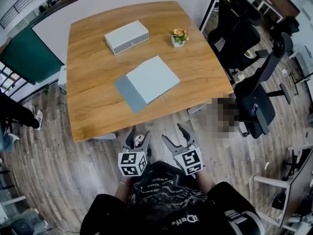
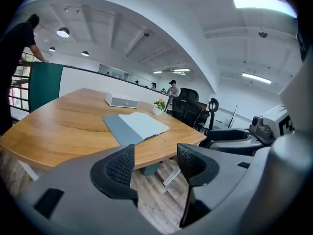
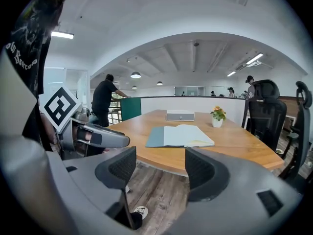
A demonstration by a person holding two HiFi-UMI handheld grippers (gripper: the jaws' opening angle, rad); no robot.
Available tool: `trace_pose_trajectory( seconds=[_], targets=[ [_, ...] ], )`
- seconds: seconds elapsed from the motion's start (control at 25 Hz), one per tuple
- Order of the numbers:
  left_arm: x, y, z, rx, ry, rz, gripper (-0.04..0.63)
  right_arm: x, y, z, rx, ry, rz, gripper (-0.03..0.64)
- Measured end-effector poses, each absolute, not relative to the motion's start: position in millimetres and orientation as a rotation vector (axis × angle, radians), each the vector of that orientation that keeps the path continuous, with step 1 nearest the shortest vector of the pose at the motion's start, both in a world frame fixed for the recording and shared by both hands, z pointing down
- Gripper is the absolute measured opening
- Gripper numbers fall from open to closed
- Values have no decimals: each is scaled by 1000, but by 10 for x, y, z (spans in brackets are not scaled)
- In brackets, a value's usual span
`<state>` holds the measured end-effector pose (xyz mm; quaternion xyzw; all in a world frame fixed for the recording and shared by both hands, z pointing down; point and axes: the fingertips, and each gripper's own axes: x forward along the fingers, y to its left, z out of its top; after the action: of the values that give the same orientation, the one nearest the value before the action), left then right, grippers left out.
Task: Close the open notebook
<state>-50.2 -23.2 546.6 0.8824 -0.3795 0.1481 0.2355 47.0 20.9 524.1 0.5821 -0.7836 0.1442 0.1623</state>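
The open notebook lies flat near the middle of the wooden table, its grey-blue cover spread toward the near left and pale pages to the right. It also shows in the left gripper view as the notebook and in the right gripper view as the notebook. Both grippers hang below the table's near edge, close to the person's body. The left gripper is open and empty, as its own view shows. The right gripper is open and empty too.
A white box and a small flower pot stand at the table's far side. Black office chairs crowd the right. A person stands by a green partition at the left. Wooden floor lies below.
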Motion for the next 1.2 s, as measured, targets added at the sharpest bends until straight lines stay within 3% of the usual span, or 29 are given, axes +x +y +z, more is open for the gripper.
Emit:
trace_pose_trajectory(
  seconds=[0.56, 1.2],
  targets=[
    [-691, -1796, 5534, 2396, -1026, 457, 273, 343, -1127, 5275, 1735, -2131, 466, 285],
    [-575, -2173, 5794, 2167, -1121, 521, 273, 530, -1713, 5382, 1602, -2198, 465, 281]
  ],
)
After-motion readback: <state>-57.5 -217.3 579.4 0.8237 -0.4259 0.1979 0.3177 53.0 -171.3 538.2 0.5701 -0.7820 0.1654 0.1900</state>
